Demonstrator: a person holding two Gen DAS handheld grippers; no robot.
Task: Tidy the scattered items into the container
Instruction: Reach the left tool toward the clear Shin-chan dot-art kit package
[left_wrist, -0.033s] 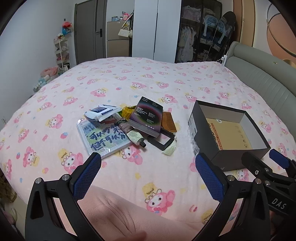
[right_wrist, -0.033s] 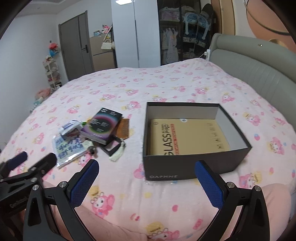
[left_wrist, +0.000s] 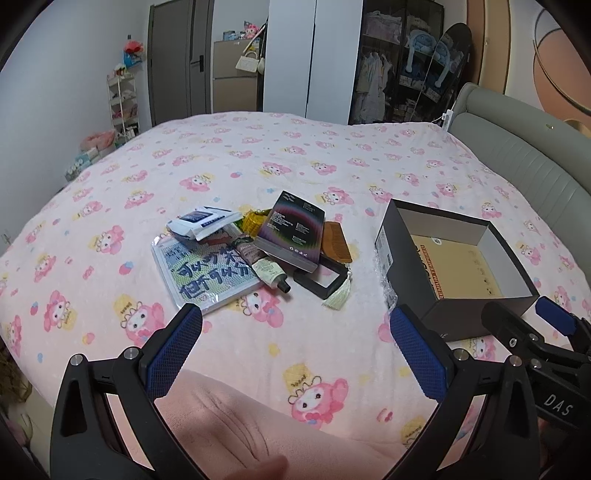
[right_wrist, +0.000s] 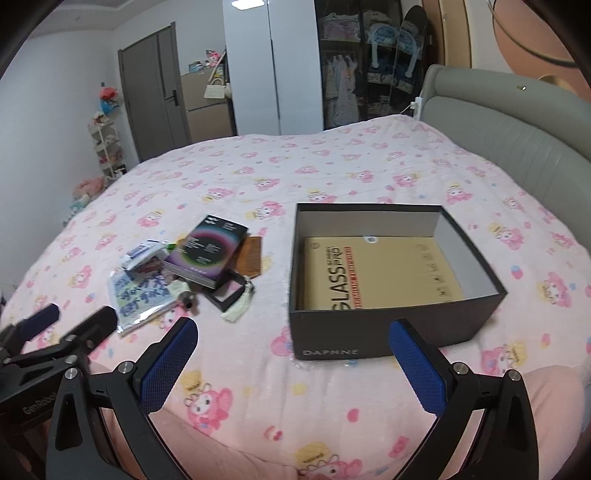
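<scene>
A heap of small items lies on the pink bed cover: a dark book (left_wrist: 295, 230), a wooden comb (left_wrist: 336, 242), a white packet (left_wrist: 201, 223), a flat printed pack (left_wrist: 210, 275), a tube (left_wrist: 267, 271) and a black frame with a tassel (left_wrist: 321, 280). To their right stands an open dark box (right_wrist: 369, 332) with a tan sheet (right_wrist: 380, 273) on its floor. My left gripper (left_wrist: 293, 321) hangs open above the cover, short of the heap. My right gripper (right_wrist: 291, 332) is open too, just before the box's front wall. Neither holds anything.
A grey padded headboard (left_wrist: 517, 158) runs along the bed's right side. Past the far edge are a wardrobe (left_wrist: 291, 55), a dark door (left_wrist: 173, 62) and a white shelf rack (left_wrist: 123, 103). A pink-clad leg (left_wrist: 221, 417) lies under the grippers.
</scene>
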